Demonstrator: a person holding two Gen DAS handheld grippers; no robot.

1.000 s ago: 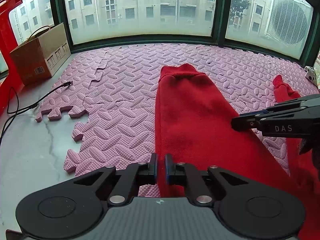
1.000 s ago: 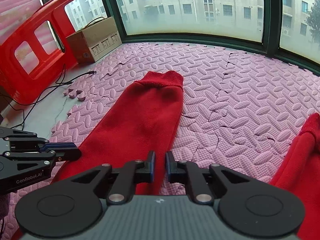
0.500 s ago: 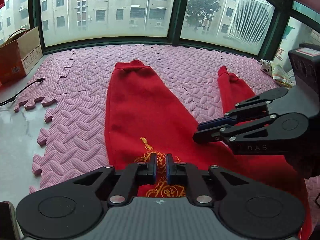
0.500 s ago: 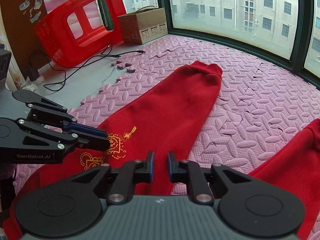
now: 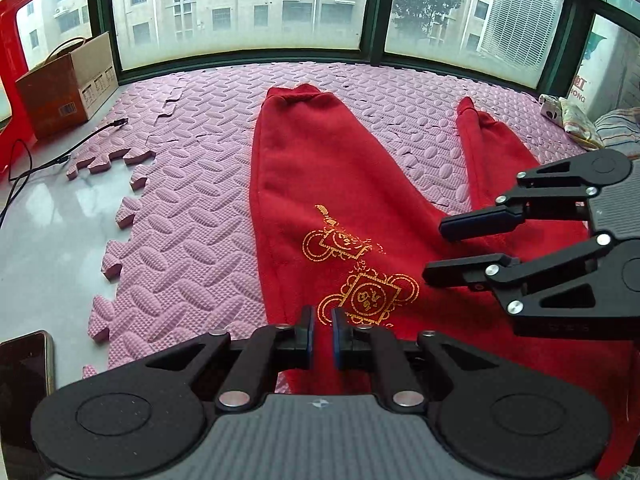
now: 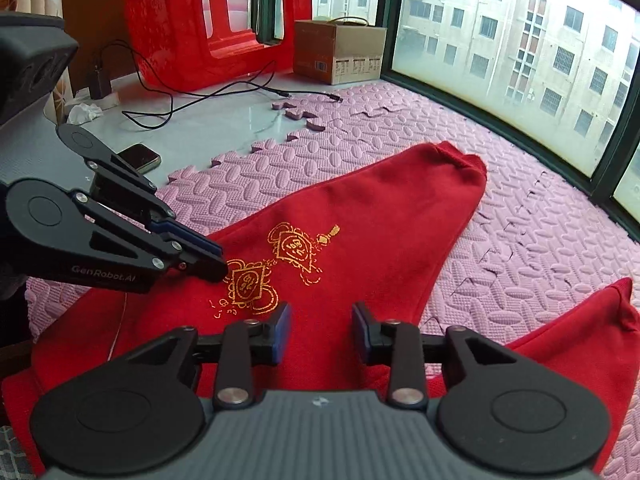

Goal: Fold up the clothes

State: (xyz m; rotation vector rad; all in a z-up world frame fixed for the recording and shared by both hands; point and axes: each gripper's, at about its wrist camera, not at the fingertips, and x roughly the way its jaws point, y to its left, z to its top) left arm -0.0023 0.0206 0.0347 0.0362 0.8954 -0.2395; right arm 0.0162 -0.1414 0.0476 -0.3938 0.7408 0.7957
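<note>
Since half a second ago my right gripper (image 6: 319, 334) has spread its jaws wide, where before they stood almost together, and both my tools have drawn back so more gold print shows. My left gripper (image 5: 322, 334) has its jaws nearly together with only a narrow slit between them, and nothing is caught in that slit. In the right wrist view it (image 6: 216, 258) sits at nine o'clock, tips low over the cloth beside the print; whether they touch I cannot tell. The red fleece trousers with the gold knot emblem (image 5: 320, 184) lie spread flat on the pink interlocking foam floor mat (image 5: 188, 208), one leg running toward twelve o'clock, the other (image 5: 484, 140) toward two o'clock. My released right gripper (image 5: 452, 248) hovers over the cloth at three o'clock in the left wrist view. A brown cardboard box (image 6: 340, 50) and a red plastic stool (image 6: 208, 28) stand at eleven o'clock by the window, a dark phone (image 6: 140, 158) on the bare floor at ten.
</note>
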